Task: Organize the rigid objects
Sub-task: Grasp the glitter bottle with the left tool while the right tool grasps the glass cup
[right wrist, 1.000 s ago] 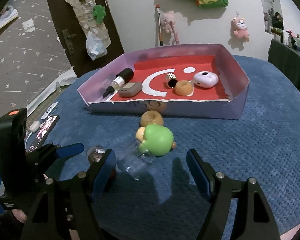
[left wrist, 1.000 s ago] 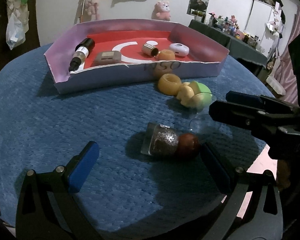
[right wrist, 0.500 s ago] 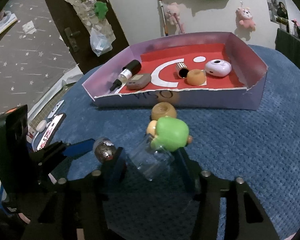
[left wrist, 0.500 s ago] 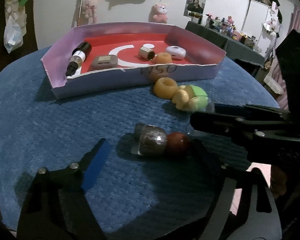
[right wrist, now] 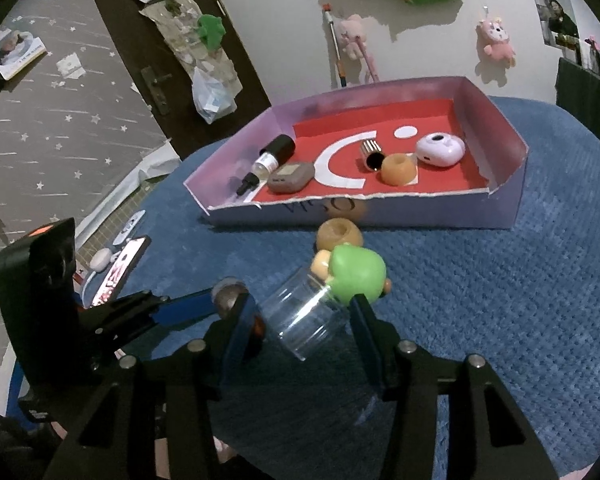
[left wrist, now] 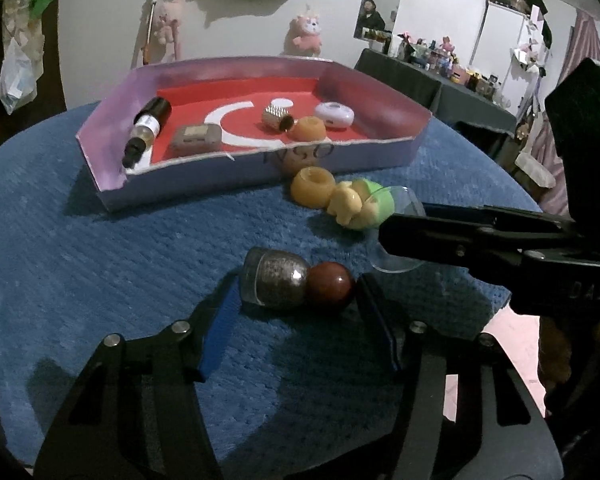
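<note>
Blue textured cloth [left wrist: 100, 264] is covering the round table, and a shallow purple box [left wrist: 204, 178] with a red floor is sitting at its far side, already holding a dropper bottle [left wrist: 148, 128], a grey case [left wrist: 196, 140], a ribbed metal cap [left wrist: 277, 118], an orange ring [left wrist: 309, 129] and a white oval case [left wrist: 334, 114].

Nearer the person, the left gripper [left wrist: 294, 312] is closing its jaws around a glitter-filled bottle with a dark red ball cap [left wrist: 296, 284]. That bottle is lying on its side with its long axis running across the gap, base toward the left pad and ball cap against the right one; whether the left pad is already pressing I cannot tell, so the grip is not yet sure.

Just beside it, the right gripper [right wrist: 300, 320] is bracketing a clear plastic jar [right wrist: 304, 320] capped by a green toy head [right wrist: 356, 276]. This jar is lying with its base toward the camera and its long axis running away toward the box (so the pads are meeting its round sides). Both pads look to be touching it.

Only the left view is showing the whole glitter bottle; the right view is showing the jar's full length and a second orange ring [right wrist: 338, 234] between toy and box.
</note>
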Tool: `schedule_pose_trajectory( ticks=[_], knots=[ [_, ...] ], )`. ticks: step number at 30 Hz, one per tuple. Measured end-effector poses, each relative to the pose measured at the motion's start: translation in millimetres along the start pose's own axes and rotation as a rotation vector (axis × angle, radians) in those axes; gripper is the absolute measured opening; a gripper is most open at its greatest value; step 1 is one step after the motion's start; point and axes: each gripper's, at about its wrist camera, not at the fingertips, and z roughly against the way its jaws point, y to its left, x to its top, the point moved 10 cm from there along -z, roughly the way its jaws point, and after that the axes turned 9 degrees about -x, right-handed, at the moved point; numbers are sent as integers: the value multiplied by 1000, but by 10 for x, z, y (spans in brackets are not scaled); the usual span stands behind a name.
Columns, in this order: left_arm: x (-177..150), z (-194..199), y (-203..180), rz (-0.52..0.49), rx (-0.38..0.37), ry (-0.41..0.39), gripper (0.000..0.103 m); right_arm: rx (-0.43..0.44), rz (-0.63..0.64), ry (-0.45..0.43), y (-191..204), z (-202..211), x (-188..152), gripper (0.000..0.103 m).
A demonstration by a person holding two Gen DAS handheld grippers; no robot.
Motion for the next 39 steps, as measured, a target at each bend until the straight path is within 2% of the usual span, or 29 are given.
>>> schedule_pose_trajectory(
  ticks=[14,15,16,17,22,26,28,30,32,35,39],
  knots=[
    [218,249,229,37,46,-76,56,-3,-5,-53,-37,132,161,53],
    [230,263,241,38,47,-80,55,-2,-7,-55,-38,135,169,53],
    [252,284,254,38,50,-87,46,-3,-7,-57,-40,134,177,53],
    [271,300,264,39,49,-91,42,-5,-7,-57,-43,130,180,53],
    [343,302,292,39,50,-103,42,-8,-8,-51,-66,113,171,53],
    [221,173,331,65,36,-67,41,-3,-18,-41,-97,81,138,53],
    [178,185,386,69,68,-79,41,-5,-15,-36,-102,74,118,53],
    [156,198,428,98,48,-81,42,-13,-5,-28,-104,75,80,53],
    [152,212,474,108,58,-82,42,-21,17,-18,-89,81,20,53],
    [119,160,556,120,76,-63,51,-34,57,3,-56,62,-121,53],
    [76,112,463,136,4,-51,52,-56,81,20,-62,-28,-245,53]
  ],
)
